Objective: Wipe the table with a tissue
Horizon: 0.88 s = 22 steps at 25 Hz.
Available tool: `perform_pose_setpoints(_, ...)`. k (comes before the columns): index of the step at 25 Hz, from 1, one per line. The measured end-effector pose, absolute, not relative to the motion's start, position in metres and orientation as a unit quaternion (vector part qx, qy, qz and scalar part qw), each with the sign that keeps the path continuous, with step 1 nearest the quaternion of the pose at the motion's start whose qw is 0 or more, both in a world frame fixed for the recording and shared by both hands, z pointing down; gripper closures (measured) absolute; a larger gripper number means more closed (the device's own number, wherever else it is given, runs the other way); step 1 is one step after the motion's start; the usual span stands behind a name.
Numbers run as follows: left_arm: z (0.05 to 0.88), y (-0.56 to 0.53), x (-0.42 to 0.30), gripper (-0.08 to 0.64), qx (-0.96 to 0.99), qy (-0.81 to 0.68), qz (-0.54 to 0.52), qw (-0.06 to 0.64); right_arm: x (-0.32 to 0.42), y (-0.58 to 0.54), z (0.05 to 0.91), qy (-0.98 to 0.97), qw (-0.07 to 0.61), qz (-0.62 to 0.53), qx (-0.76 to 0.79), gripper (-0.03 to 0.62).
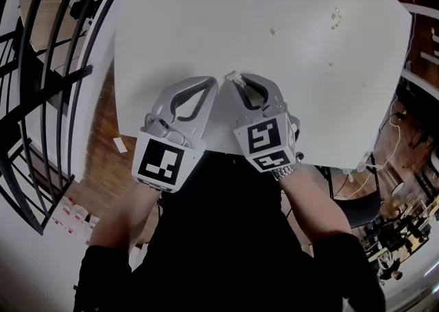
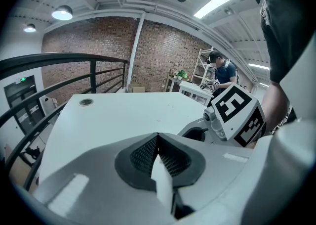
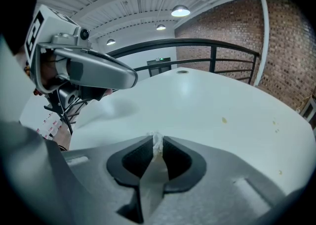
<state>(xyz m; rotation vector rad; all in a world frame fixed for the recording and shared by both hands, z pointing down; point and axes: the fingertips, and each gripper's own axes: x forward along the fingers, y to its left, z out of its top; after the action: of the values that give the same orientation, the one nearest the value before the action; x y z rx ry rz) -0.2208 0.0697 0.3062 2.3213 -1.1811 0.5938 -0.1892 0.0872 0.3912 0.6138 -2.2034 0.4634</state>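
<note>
The white table (image 1: 288, 91) fills the head view, with small crumbs (image 1: 273, 31) and further specks (image 1: 335, 16) scattered toward its far right. Both grippers hover side by side over its near edge, tips almost touching. My right gripper (image 1: 238, 79) (image 3: 157, 139) is shut on a small wad of white tissue (image 3: 157, 143), which pokes out at the fingertips (image 1: 233, 75). My left gripper (image 1: 214, 81) (image 2: 157, 137) is shut; a pale sliver shows behind its pads, and I cannot tell if it is tissue. A crumb (image 3: 223, 119) lies ahead of the right gripper.
A black metal railing (image 1: 55, 64) runs along the table's left side above a wooden floor. The table has a round cable hole (image 2: 85, 102) at its far corner. A person (image 2: 224, 73) stands by shelves in the distance. Cables and chairs are to the right (image 1: 405, 187).
</note>
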Motion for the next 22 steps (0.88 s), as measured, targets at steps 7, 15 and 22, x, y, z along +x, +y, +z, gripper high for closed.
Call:
perform_pose_setpoints(7, 0.3076, 0.0671, -0.2197, 0.543, 0.85, -0.421, 0.217, 0.232, -0.19, 0.086, 0.3903, -0.865, 0.391, 0.187, 0.253, 0.543)
perform_pose_setpoints(15, 0.3086, 0.0663, -0.2182, 0.543, 0.853, -0.413, 0.22, 0.231, -0.1902, 0.0858, 0.388, -0.863, 0.388, 0.19, 0.263, 0.543)
perform_pose_setpoints(22, 0.3104, 0.0655, -0.2162, 0.543, 0.856, -0.407, 0.222, 0.229, -0.1909, 0.0859, 0.3887, -0.862, 0.387, 0.188, 0.268, 0.543)
